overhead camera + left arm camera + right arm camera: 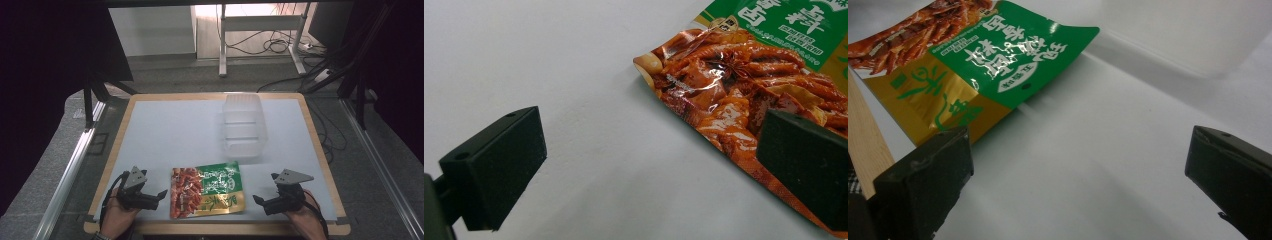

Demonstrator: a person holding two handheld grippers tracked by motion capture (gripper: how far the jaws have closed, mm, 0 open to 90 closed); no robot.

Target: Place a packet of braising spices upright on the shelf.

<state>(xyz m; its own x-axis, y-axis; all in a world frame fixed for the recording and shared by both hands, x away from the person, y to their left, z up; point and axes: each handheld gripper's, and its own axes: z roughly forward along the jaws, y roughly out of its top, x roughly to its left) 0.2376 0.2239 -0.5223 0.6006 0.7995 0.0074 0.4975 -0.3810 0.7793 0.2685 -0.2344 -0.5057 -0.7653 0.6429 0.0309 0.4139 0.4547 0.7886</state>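
Glossy red, green and gold, the snack packet [208,190] lies flat near the bench's [165,130] front edge, between the tongs. Left tongs [161,194] sit just beside its left edge, right tongs [258,200] near its right edge; both stand apart, gripping nothing. Farther back stands a clear plastic container [243,125].

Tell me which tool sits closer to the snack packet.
The left tool: its open tips almost reach the snack packet at its red edge. The right tool, also open, sits a clear gap away from the packet's gold edge.
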